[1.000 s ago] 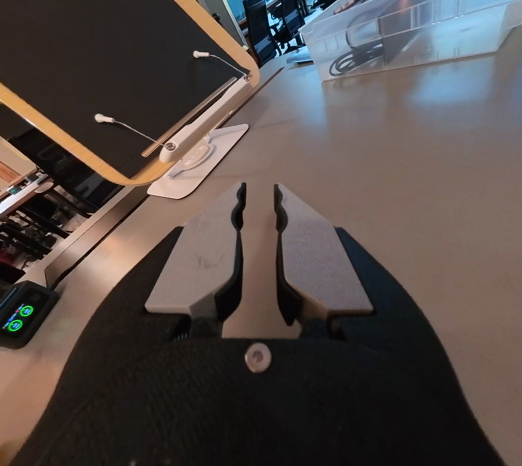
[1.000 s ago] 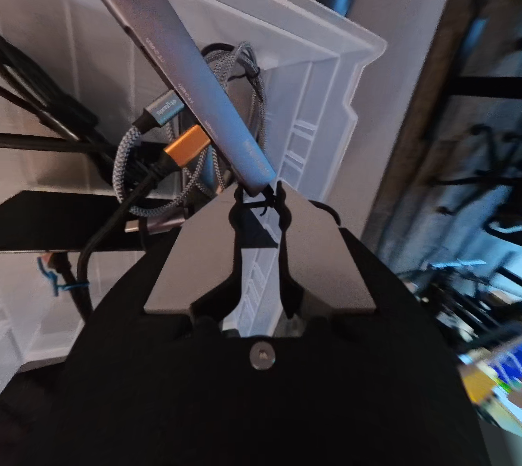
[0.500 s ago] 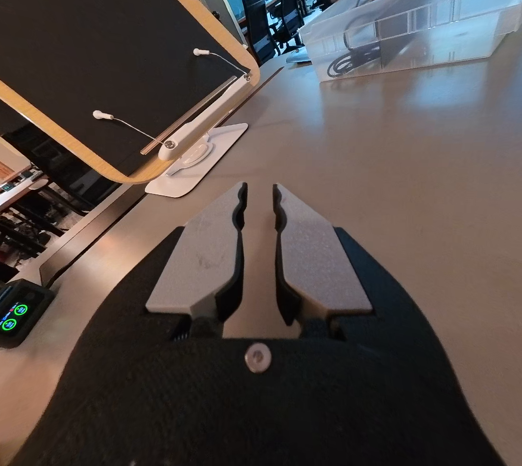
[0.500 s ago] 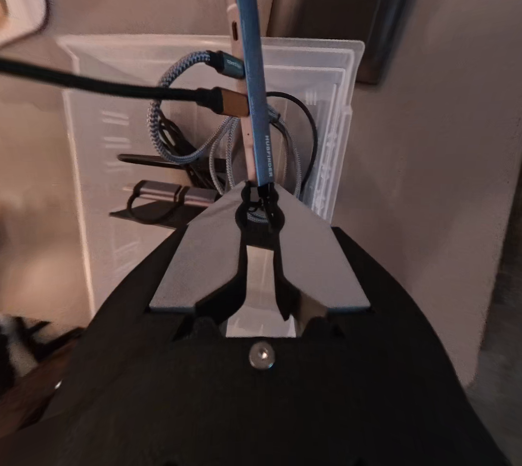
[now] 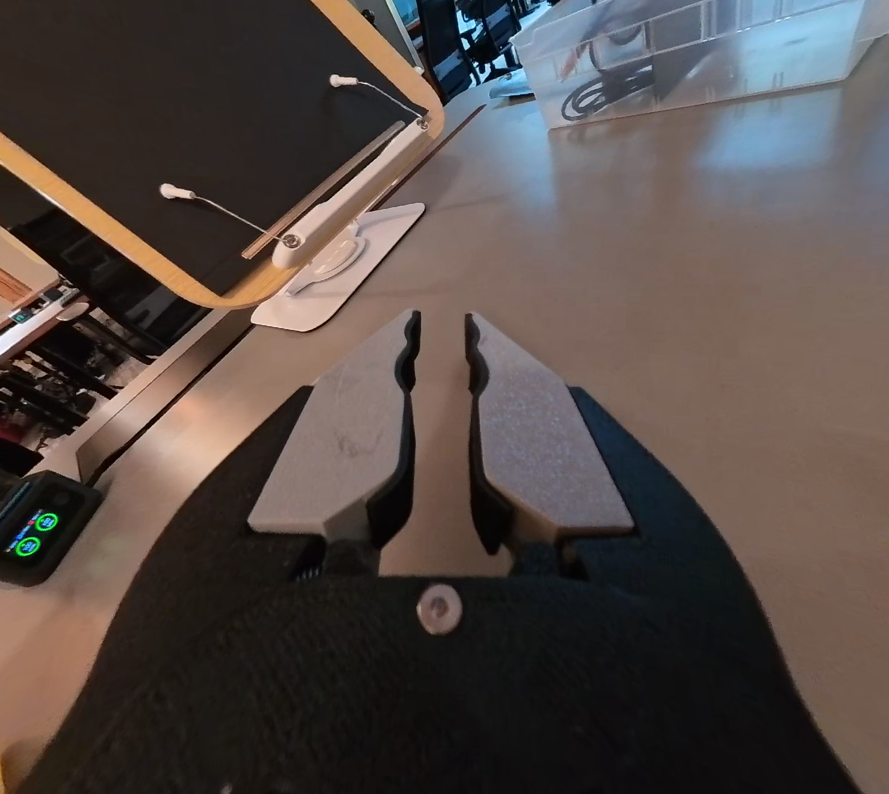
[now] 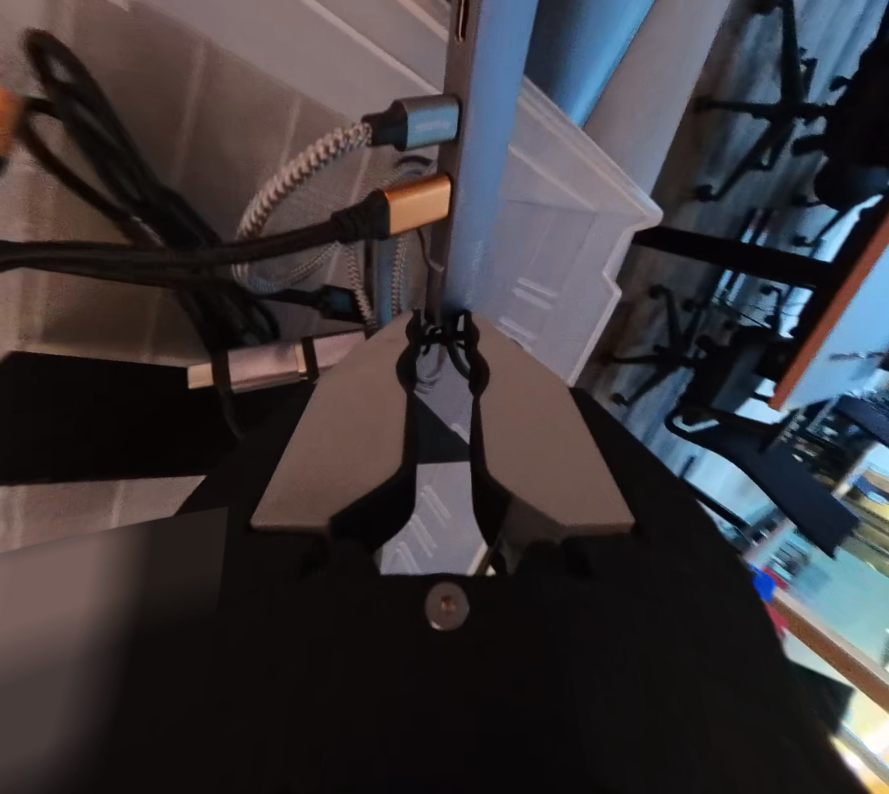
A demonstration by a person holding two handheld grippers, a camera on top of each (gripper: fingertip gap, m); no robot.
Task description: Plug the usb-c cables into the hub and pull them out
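In the right wrist view my right gripper (image 6: 440, 330) is shut on the lower end of the slim grey usb-c hub (image 6: 486, 121), on its black tail cable. The hub stands upright above the fingertips. Two cables are plugged into its left side: a grey-blue plug on a braided white cable (image 6: 423, 126) and an orange plug on a black cable (image 6: 418, 203). One empty port (image 6: 463, 13) shows higher up. My left gripper (image 5: 441, 323) is slightly open and empty, low over the table (image 5: 673, 289).
A clear plastic bin (image 6: 558, 232) with coiled cables and a loose silver connector (image 6: 260, 369) lies behind the hub; it also shows far right in the left wrist view (image 5: 750, 25). A tilted black board on a white stand (image 5: 202, 87) is at left, and a small device with green lights (image 5: 33, 530). One gripper's finger ends stand about 50 centimeters off the other's.
My right gripper has swung and turned with the hub in its grip, so the bin and room shifted behind it. The two cables stay plugged. The left gripper has barely moved.
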